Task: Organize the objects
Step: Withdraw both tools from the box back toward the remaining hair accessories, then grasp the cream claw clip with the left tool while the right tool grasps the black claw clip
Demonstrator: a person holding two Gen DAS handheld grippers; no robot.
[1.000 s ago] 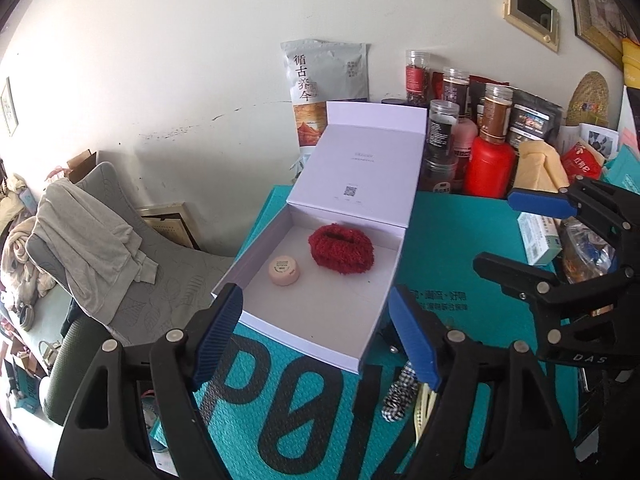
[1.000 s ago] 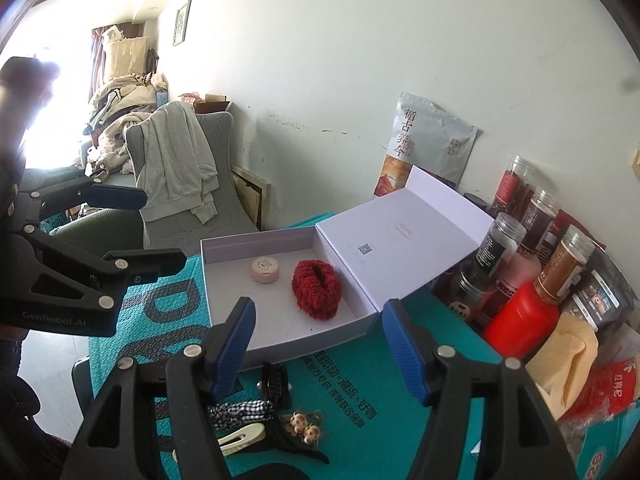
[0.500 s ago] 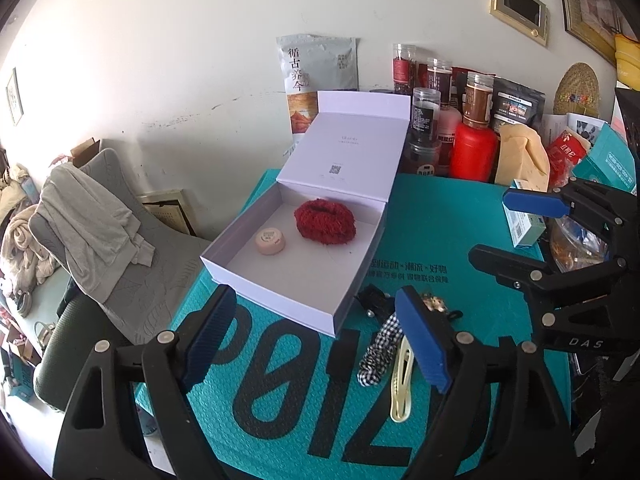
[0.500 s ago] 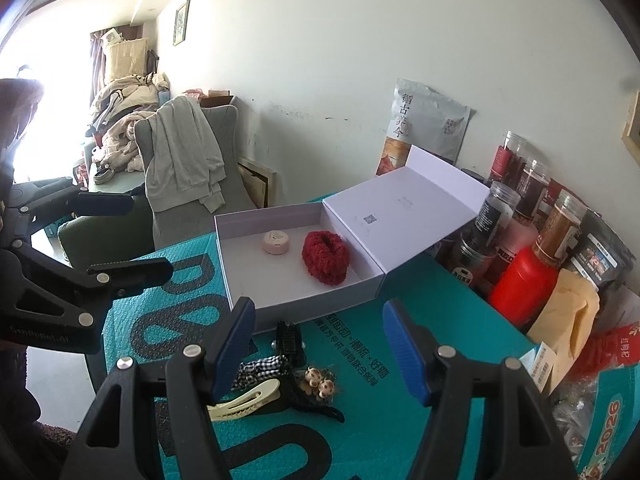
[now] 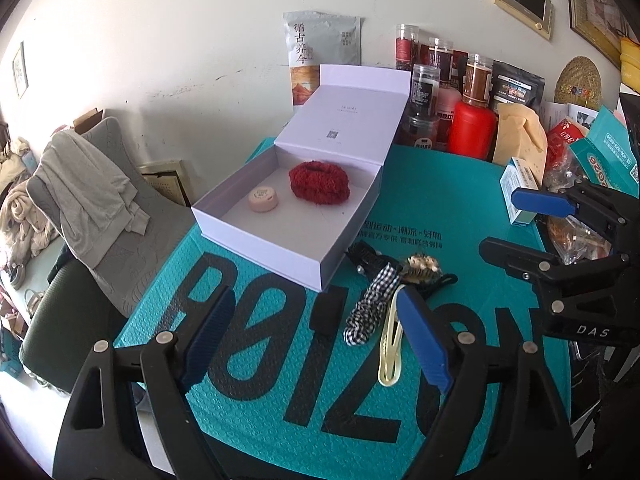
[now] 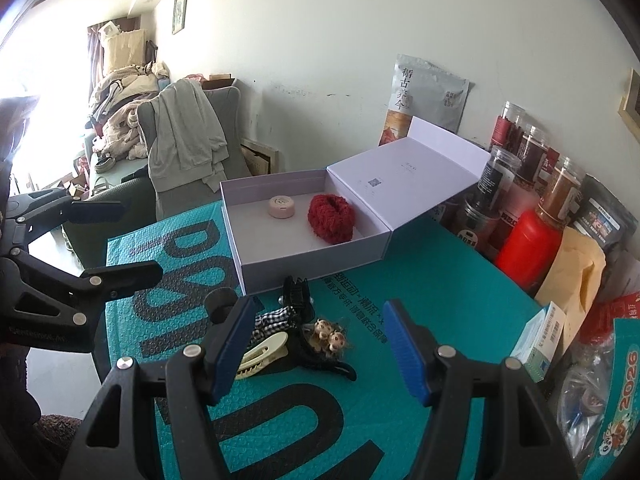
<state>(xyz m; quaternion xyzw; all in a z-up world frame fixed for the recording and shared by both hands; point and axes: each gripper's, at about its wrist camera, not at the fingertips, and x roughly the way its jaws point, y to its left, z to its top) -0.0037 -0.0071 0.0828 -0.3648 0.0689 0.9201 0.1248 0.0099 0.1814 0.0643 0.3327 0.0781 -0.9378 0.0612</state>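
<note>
Right wrist view: both tongs [image 6: 320,350] gaped empty; hair clips [image 6: 276,344] lay before the open box [image 6: 312,256], jars [image 6: 516,184] crowding right.

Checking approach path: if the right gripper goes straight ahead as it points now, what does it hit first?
Likely the pile of hair accessories: the right gripper points at the beaded black clip, with the cream clip beside it. The white box lies beyond. Depth is uncertain.

We see the left gripper [image 5: 316,344] and right gripper [image 6: 320,350]: black plastic frames, silver screws, blue finger pads [image 5: 424,344] (white "DAS" lettering at right edge).
</note>
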